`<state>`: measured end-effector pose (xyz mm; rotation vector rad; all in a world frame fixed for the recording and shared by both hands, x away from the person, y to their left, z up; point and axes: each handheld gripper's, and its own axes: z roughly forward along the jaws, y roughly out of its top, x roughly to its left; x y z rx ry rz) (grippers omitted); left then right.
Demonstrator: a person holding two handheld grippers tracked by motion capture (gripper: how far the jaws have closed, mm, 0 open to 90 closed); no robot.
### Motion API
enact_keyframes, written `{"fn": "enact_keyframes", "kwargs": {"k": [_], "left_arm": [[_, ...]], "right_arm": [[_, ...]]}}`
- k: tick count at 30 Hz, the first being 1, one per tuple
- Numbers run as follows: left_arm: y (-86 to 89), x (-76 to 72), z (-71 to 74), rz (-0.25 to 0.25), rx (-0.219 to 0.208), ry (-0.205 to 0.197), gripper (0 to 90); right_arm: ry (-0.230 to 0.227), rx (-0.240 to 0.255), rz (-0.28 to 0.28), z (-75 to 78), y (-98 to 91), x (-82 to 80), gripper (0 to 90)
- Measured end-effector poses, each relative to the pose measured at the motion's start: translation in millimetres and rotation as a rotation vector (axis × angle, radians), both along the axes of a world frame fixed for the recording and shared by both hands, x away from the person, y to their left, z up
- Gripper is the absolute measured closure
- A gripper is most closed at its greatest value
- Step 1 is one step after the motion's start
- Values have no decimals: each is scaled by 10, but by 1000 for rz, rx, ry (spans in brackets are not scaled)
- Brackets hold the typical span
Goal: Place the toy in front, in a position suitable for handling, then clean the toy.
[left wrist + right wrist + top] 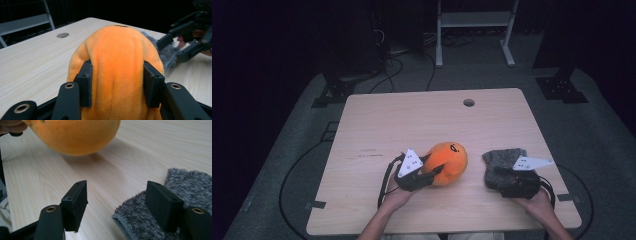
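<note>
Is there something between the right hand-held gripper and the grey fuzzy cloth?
Nothing visible is in the way. The right hand-held gripper has its jaws open directly at the grey cloth, with one jaw already over its edge. The orange plush toy sits off to the side.

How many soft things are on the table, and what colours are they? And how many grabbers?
Orange plush toy: 1
Grey fuzzy cloth: 1
Grippers: 2, the left gripper squeezing the orange toy, the right gripper open at the cloth's edge
Total: 4
</note>
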<state>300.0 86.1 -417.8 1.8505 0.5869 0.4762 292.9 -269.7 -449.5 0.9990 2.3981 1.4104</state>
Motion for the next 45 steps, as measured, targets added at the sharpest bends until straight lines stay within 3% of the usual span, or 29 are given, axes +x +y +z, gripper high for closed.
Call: {"fn": "enact_keyframes", "kwargs": {"k": [13,17,21,24,28,35,38,42,45], "left_arm": [[-136,-38,-203,-98,81,30,508],[-126,-47,-203,-105,82,34,475],[-99,-35,-156,-87,78,67,192],[-26,-44,-95,-66,45,56,130],[69,-16,-67,-43,11,56,124],[94,-17,-68,-42,15,62,111],[103,-29,-63,-40,28,59,105],[117,-42,-69,-38,31,62,105],[125,-40,-77,-34,31,63,105]], "right_arm": [[-20,26,-53,39,-97,20,332],[-20,47,-76,48,-126,51,334],[-21,47,-96,52,-133,92,334],[-25,57,-105,74,-157,110,334],[-23,69,-128,77,-224,126,334],[-42,74,-160,91,-275,180,334],[-46,39,-180,119,-265,252,331],[-67,35,-211,160,-288,320,345],[-39,35,-211,150,-301,386,346]]}}
